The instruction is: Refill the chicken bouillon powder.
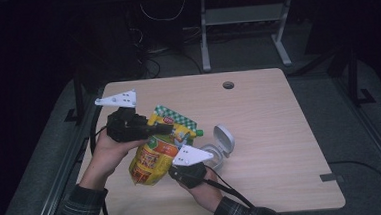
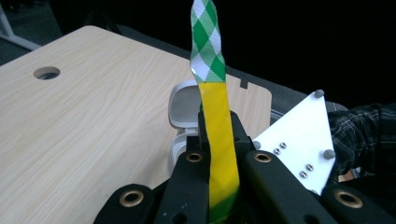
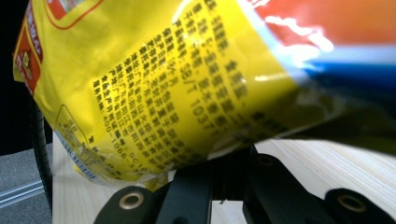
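A yellow pouch (image 1: 158,149) with a green-checked top and a green cap is held up off the table between both grippers. My left gripper (image 1: 164,128) is shut on the pouch's upper part. In the left gripper view the pouch (image 2: 219,135) stands edge-on between the left gripper's (image 2: 218,128) closed jaws. My right gripper (image 1: 176,168) is shut on the lower right edge. In the right gripper view the printed pouch (image 3: 163,79) hangs over the right gripper (image 3: 229,161).
A small clear container with its white flip lid (image 1: 224,138) open stands on the wooden table (image 1: 269,117), just right of the pouch; this white lid (image 2: 183,105) sits behind the pouch. A round cable hole (image 1: 228,85) is near the far edge.
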The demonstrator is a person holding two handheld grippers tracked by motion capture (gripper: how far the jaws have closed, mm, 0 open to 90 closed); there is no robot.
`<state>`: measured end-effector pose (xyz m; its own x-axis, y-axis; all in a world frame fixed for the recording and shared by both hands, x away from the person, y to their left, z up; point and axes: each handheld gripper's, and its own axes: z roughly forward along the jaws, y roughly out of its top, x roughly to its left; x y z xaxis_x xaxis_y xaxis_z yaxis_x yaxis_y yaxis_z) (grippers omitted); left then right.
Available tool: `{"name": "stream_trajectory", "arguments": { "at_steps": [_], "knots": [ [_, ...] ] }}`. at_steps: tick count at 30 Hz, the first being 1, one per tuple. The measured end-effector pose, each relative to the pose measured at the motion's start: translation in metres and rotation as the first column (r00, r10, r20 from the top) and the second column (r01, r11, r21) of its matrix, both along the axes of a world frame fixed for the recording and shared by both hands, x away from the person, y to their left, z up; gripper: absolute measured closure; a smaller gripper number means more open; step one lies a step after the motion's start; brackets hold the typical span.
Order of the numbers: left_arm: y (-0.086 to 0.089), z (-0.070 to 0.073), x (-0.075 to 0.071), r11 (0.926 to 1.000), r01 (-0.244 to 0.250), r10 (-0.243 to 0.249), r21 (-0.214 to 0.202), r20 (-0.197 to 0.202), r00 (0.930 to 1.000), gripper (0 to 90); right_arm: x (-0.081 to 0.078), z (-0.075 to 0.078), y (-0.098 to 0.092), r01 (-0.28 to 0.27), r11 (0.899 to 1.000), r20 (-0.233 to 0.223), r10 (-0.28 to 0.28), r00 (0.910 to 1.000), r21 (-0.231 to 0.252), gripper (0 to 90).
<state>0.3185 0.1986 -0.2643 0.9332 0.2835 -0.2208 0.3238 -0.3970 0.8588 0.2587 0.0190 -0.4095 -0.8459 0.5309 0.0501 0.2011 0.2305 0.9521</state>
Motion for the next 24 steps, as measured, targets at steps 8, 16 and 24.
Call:
{"name": "stream_trajectory", "arguments": {
  "at_steps": [8,16,24],
  "knots": [
    [-0.008,-0.004,0.006,0.9998,0.003,-0.002,0.018,-0.024,0.9997,90.0,-0.004,-0.003,0.002,-0.02,1.0,0.006,0.019,0.9998,0.005,89.9],
    [-0.014,-0.007,0.01,0.9992,0.003,-0.001,0.039,-0.04,0.9992,90.0,-0.005,-0.007,0.003,-0.014,1.0,-0.002,0.014,0.9999,0.024,90.0],
    [-0.022,-0.012,0.014,0.9969,-0.004,0.009,0.078,-0.06,0.9981,90.0,-0.008,-0.01,0.004,-0.016,0.999,0.004,0.016,0.9999,0.036,90.0]
  ]
}}
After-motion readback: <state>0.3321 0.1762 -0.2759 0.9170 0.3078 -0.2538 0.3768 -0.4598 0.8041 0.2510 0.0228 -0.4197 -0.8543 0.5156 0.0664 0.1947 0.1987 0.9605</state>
